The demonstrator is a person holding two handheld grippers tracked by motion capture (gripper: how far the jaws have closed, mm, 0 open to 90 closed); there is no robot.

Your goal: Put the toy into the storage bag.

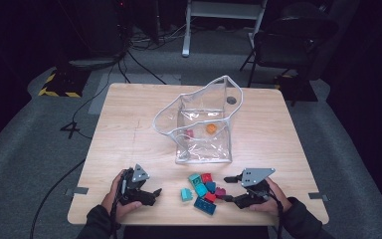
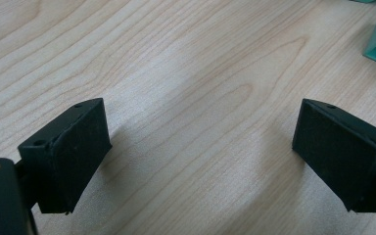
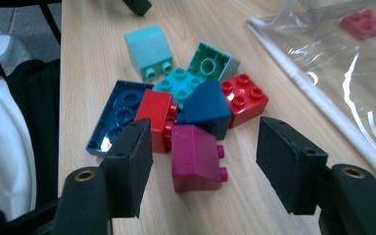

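Between the left tool (image 1: 151, 193) and the brick pile (image 1: 205, 190), bare surface (image 1: 129, 129) gives free passage. Behind the pile, the clear bag (image 1: 201, 124) blocks the way forward.

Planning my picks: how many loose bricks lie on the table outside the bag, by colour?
Teal-green bricks: 3
Red bricks: 2
Dark blue bricks: 2
Magenta brick: 1
Total: 8

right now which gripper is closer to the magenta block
Right. The right gripper has its open jaws on either side of the magenta block, not pressing it. The left gripper sits open across the pile, past the light teal block.
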